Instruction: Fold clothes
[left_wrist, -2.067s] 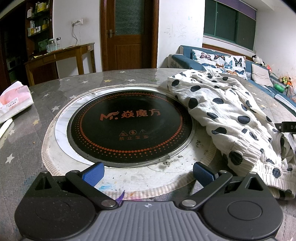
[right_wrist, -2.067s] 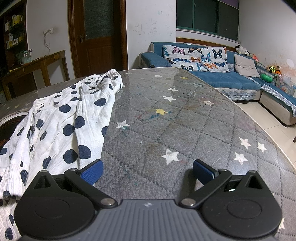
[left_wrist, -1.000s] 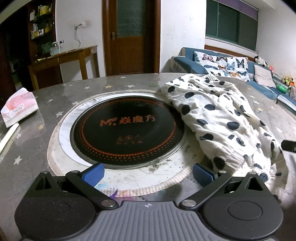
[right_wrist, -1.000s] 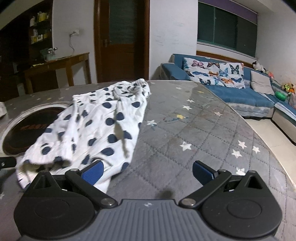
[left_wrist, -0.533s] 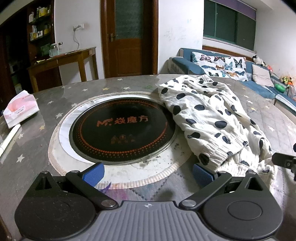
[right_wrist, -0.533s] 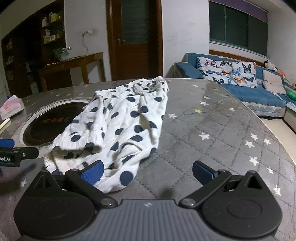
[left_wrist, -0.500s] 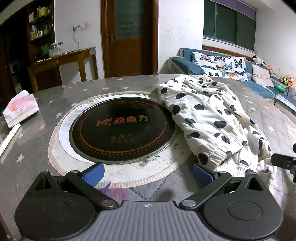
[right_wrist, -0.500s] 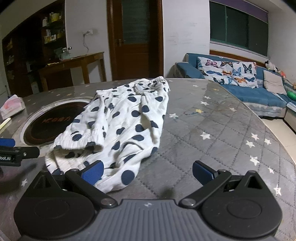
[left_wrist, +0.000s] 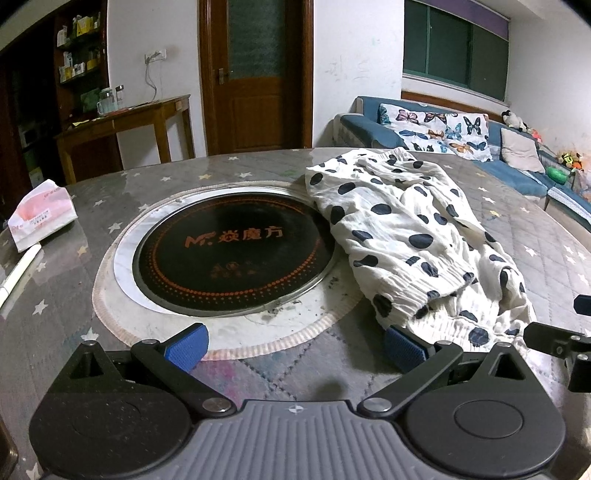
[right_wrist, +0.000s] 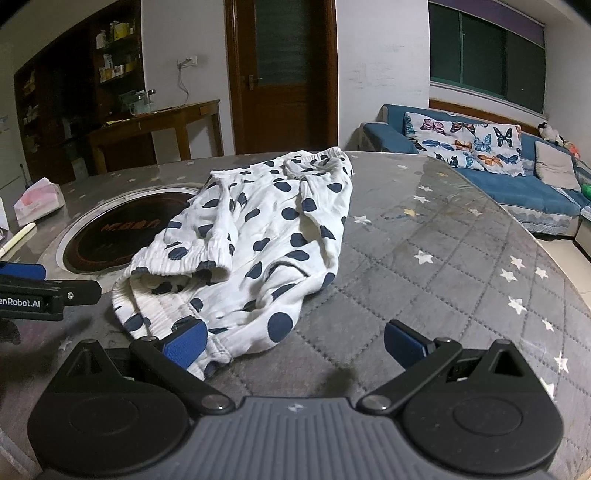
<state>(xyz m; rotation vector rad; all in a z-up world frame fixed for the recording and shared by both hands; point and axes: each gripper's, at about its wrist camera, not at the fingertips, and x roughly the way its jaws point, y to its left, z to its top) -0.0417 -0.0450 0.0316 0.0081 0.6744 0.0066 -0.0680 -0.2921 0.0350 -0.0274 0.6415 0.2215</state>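
A white garment with dark blue dots (left_wrist: 406, 236) lies crumpled on the round table, right of the black cooktop; it also shows in the right wrist view (right_wrist: 258, 240). My left gripper (left_wrist: 295, 347) is open and empty, low over the table, its right finger at the garment's near cuff. My right gripper (right_wrist: 295, 341) is open and empty, its left finger touching the garment's near hem. The left gripper's fingers show at the left edge of the right wrist view (right_wrist: 48, 291).
A black round induction cooktop (left_wrist: 232, 247) sits in the table's middle. A tissue pack (left_wrist: 40, 210) and a white stick (left_wrist: 18, 273) lie at the far left. A blue sofa (right_wrist: 498, 177) stands beyond the quilted table cover (right_wrist: 461, 251).
Both grippers have pulled back toward the near table edge and turned left, bringing the whole garment into view. Both stay open. The garment has not moved.
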